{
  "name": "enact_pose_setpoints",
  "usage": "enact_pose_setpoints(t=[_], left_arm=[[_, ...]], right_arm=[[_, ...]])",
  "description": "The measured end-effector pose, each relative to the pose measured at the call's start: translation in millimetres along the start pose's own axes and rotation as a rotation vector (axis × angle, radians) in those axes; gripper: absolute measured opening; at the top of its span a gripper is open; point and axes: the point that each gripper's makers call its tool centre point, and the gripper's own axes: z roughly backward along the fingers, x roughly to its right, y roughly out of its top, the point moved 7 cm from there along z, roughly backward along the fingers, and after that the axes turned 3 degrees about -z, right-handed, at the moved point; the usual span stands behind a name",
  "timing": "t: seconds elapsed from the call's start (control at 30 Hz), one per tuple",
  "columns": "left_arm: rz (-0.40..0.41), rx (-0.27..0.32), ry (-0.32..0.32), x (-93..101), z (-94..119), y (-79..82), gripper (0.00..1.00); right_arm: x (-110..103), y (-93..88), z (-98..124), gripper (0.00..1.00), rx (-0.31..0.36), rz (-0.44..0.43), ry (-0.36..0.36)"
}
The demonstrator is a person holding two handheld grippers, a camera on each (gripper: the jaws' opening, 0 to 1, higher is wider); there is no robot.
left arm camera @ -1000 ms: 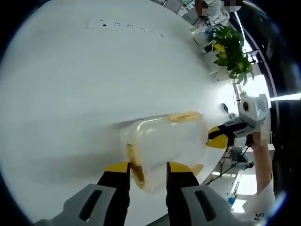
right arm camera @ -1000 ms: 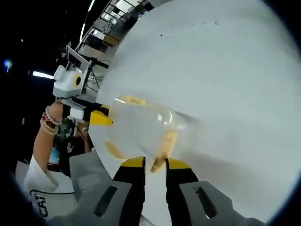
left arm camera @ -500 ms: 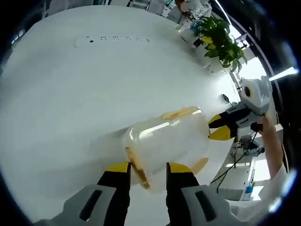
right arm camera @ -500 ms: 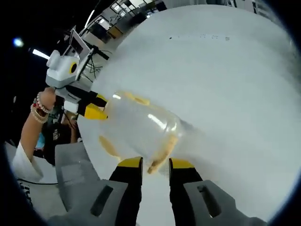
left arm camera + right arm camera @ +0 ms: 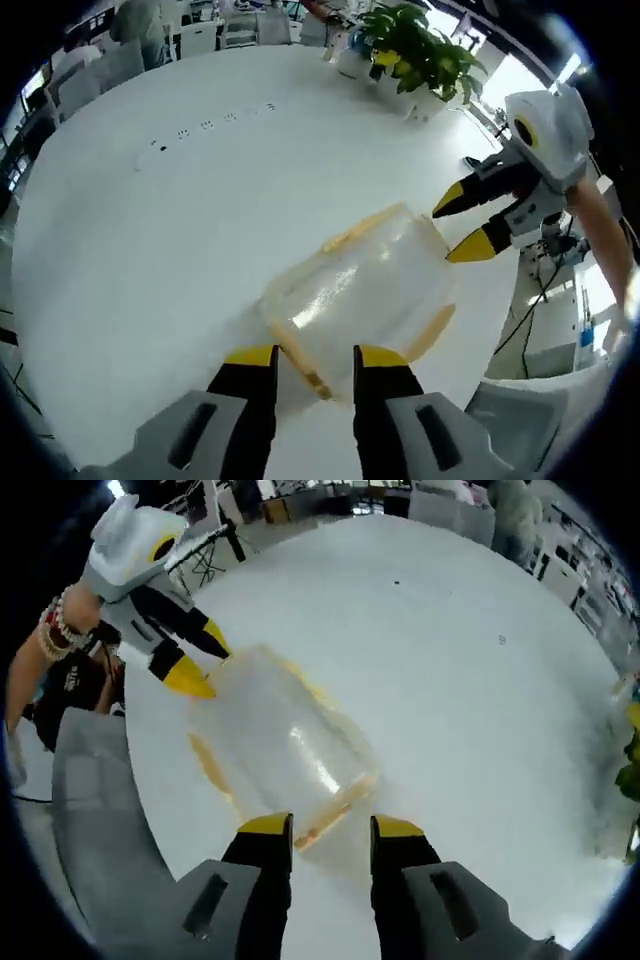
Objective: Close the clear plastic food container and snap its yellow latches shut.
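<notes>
Both raised back from container (image 5: 355, 295): left gripper (image 5: 312, 356) and right gripper (image 5: 330, 825) now parted, empty; yellow latches (image 5: 330, 810) seemingly snapped.

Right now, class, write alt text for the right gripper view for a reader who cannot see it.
A clear plastic container with yellow latches lies on a white table, just ahead of the right gripper's open jaws. The left gripper, open, reaches in at its far end.

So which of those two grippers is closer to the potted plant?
Right. The right gripper is at the container's end on the plant's side of the table. The left gripper is at the opposite end, farther from the plant.
</notes>
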Motion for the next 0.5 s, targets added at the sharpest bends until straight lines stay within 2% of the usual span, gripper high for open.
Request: enact_pose_setpoints(t=[0.07, 0.1, 0.17, 0.23, 0.3, 0.37, 0.5], left_arm=[[-0.072, 0.014, 0.027, 1.1, 1.1, 1.6, 0.24], [-0.082, 0.014, 0.033, 2.1, 1.6, 1.3, 0.24], [-0.157, 0.05, 0.07, -3.4, 1.1, 6.8, 0.24], [-0.31, 0.067, 0.124, -0.5, 3.4, 10.2, 0.21], [-0.371, 0.074, 0.14, 4.7, 4.6, 10.7, 0.21], [-0.422, 0.12, 0.104, 9.8, 4.9, 16.1, 0.21], [-0.406, 0.169, 0.056, 18.3, 8.2, 20.2, 0.22]], right_arm=[[-5.3, 3.9, -0.2, 0.19, -0.018, 0.094, -0.031], [-7.0, 4.6, -0.1, 0.17, -0.025, 0.119, -0.047], [-10.2, 8.0, -0.7, 0.13, -0.043, 0.199, -0.089], [-13.0, 9.9, -2.5, 0.08, -0.064, 0.295, -0.104], [-14.2, 10.6, -4.2, 0.04, -0.075, 0.3, -0.113], [-12.7, 13.1, -5.1, 0.03, -0.074, 0.288, -0.117], [-9.4, 16.1, -5.3, 0.06, -0.048, 0.245, -0.088]])
